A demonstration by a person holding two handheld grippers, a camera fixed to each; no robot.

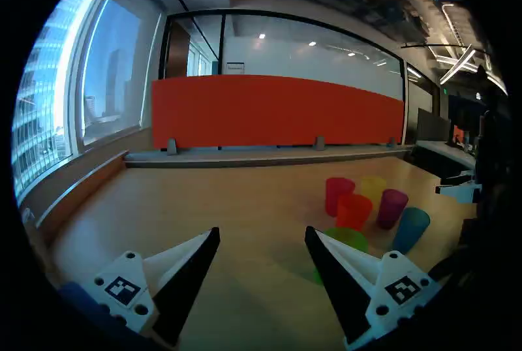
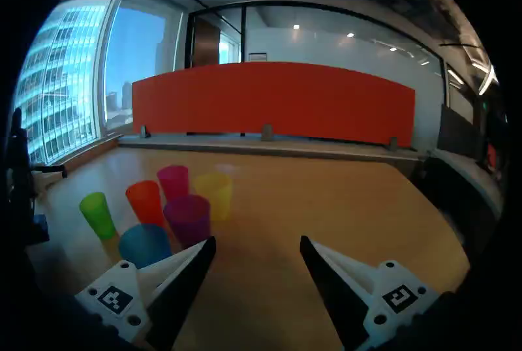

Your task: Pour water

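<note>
Sitting in a tight cluster on the wooden table (image 1: pixel 196 204) are six translucent plastic cups, all upright, mouths up, tapering narrower toward the base. In the left gripper view they're right of centre: pink cup (image 1: pixel 339 193) & yellow cup (image 1: pixel 374 188) at the back, orange cup (image 1: pixel 353 211) & purple cup (image 1: pixel 391 207) just in front, blue cup (image 1: pixel 412 228) at the right edge of the group, and green cup (image 1: pixel 349 239) closest, partly hidden behind one finger. The left gripper (image 1: pixel 261 229) has its fingers spread wide apart w/ bare tabletop between them, nothing gripped. In the right gripper view the same cluster is to the lower left, w/ the green one off on its own at the far left and the blue & purple ones nearest the camera, the blue one partly behind a finger. The right gripper (image 2: pixel 256 239) is also spread wide, holding nothing, tips over bare wood beside the cups. Can't tell whether any cup has water in it. Behind the table runs a long orange divider panel (image 1: pixel 274 111), w/ big windows (image 1: pixel 65 96) along one side.
</note>
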